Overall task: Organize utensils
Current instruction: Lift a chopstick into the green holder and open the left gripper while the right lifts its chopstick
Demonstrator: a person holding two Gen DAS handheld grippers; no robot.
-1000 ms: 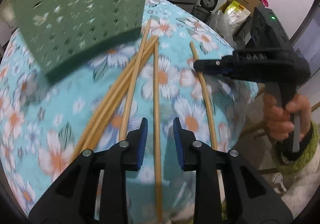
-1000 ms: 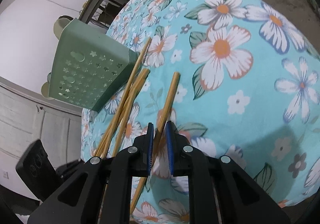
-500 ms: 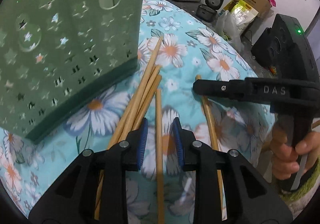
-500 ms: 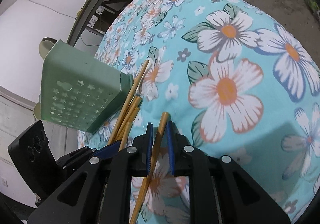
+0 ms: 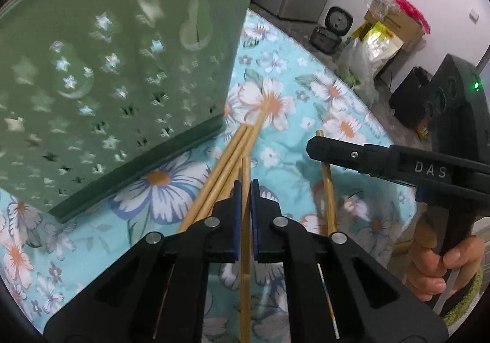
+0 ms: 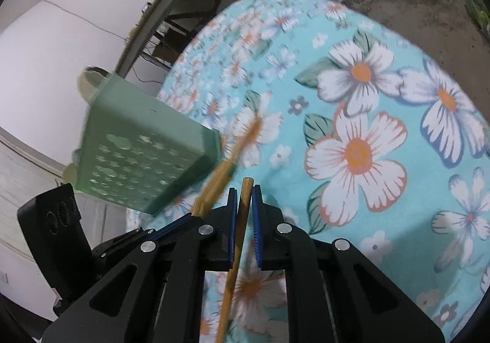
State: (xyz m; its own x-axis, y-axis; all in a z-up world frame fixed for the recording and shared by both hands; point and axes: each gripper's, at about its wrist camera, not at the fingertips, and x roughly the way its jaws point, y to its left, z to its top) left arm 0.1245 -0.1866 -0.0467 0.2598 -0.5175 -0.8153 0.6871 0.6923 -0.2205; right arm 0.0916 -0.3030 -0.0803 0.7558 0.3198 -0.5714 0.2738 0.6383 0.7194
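Chopsticks: one [image 5: 245,190] sitting pinched in the left gripper [image 5: 244,186] jaws, another [image 6: 244,199] pinched in the right gripper [image 6: 244,191] jaws. Three more [image 5: 232,156] lying bundled on the floral counter [image 6: 382,98], tips touching the green holder [image 5: 122,67] base.

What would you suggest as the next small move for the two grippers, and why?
Probably lift both chopsticks and swing them toward the top of the green holder: the left gripper and right gripper are each shut on a chopstick, while the holder stands upright beside them.
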